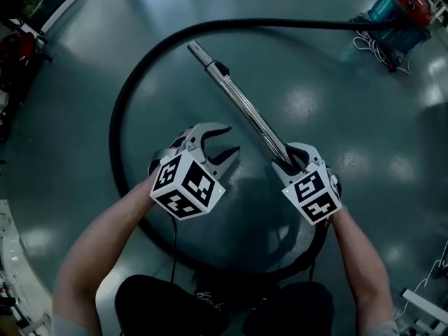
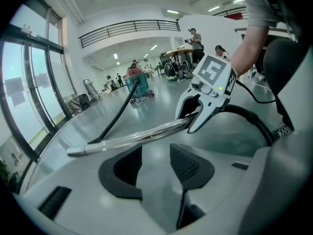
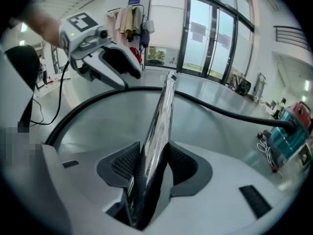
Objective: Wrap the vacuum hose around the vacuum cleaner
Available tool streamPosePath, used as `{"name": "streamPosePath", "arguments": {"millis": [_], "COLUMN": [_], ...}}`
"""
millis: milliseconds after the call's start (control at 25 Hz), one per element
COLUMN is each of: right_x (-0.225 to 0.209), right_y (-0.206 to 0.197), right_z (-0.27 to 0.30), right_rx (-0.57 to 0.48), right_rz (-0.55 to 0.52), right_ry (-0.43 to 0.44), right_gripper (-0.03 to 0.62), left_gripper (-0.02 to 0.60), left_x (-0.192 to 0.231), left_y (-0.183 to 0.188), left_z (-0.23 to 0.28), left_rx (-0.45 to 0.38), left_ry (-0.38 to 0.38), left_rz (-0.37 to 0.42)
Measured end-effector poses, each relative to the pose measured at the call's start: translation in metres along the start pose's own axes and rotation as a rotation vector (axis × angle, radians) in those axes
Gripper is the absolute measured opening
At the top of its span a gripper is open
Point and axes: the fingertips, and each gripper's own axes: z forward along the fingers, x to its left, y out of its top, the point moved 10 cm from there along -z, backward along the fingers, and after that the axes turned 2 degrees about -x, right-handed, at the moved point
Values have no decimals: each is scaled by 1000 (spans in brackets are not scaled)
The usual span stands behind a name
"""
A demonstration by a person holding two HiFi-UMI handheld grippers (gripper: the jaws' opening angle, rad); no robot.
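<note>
We are gripping the wand in our right gripper, holding our left gripper open and empty, while the hose is looping across the floor to the vacuum.

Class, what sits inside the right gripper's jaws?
The metal vacuum wand, pinched between both pads of the right gripper. The wand's rear end, deeper between the jaws, is covered by the gripper.
</note>
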Motion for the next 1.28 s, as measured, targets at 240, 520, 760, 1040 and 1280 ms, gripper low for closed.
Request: {"name": "streamPosePath", "arguments": {"millis": [240,520,760,1040,1280], "right_x": [-2,1,19,33,27], "right_y": [18,40,55,42,40], "right_z": [-19,-27,-26,-11,-16], "right_rx": [0,42,36,24,-49], "right_rz": [-180,-440,-586,-639,-579], "right_ry": [141,320,398,467,412], "right_gripper": [187,183,178,179,179], "left_gripper": [219,261,261,158,157], "left_x": [16,2,-26,-45,-45], "left_y": [33,38,6,-21,-43], "left_z": [-6,1,12,26,23], "left_rx": [20,210,316,324,376], "left_ry": [-61,-227,-347,-341,-315], "left_rz": [176,331,314,237,184]}}
